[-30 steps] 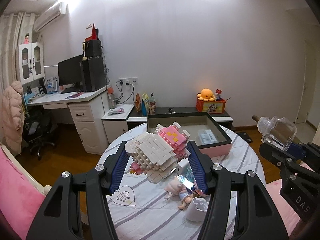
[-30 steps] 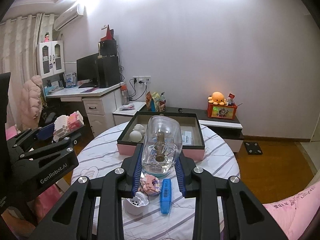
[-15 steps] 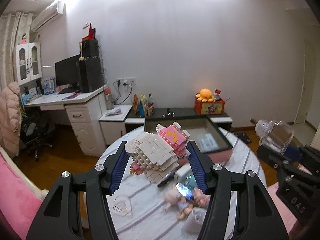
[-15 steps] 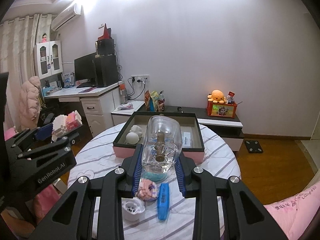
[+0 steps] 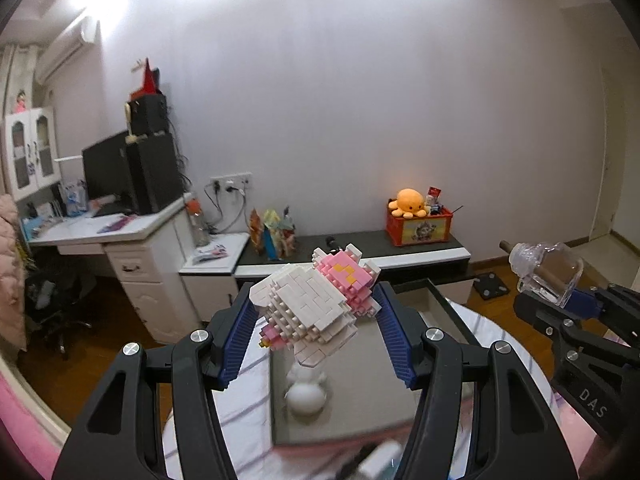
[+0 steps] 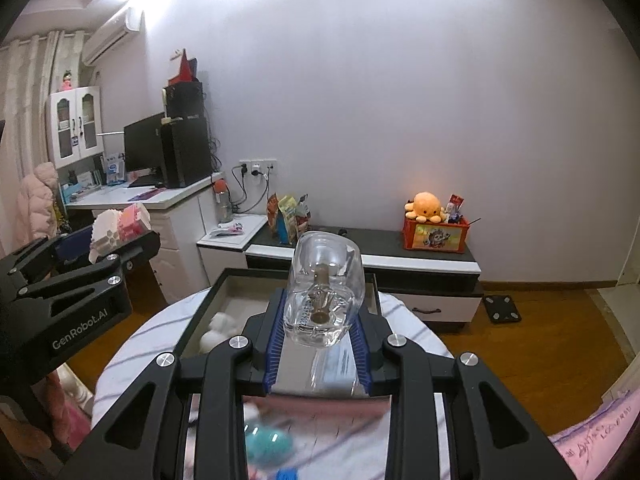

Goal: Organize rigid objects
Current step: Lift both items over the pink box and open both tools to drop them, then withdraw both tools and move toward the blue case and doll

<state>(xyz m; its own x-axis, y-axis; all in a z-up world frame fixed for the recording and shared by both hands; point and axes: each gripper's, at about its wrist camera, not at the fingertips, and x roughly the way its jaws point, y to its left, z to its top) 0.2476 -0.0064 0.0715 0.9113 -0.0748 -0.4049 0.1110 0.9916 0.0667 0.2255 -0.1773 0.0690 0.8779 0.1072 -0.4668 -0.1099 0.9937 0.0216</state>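
Observation:
My left gripper [image 5: 316, 312] is shut on a white and pink brick-built figure [image 5: 316, 304], held in the air over the near left part of the open storage box [image 5: 452, 316]. My right gripper [image 6: 318, 322] is shut on a clear glass bottle [image 6: 324, 292] with a brown stick inside, held above the box's near edge [image 6: 200, 320]. A white round figurine [image 5: 306, 394] lies inside the box at its left. In the left wrist view the right gripper [image 5: 560, 300] shows at the right with the bottle [image 5: 544, 272]. The left gripper [image 6: 116, 240] shows at the left of the right wrist view.
The box stands on a round table with a striped white cloth [image 6: 136, 344]. Blurred small items, a teal one [image 6: 264, 440] and a blue one [image 6: 286, 474], lie on the cloth close below. A white desk [image 5: 132, 240] and a low dark cabinet [image 6: 400, 248] stand behind.
Both grippers have moved forward over the table toward the box, still holding their objects. The small items on the cloth have slid down and out of view beneath them.

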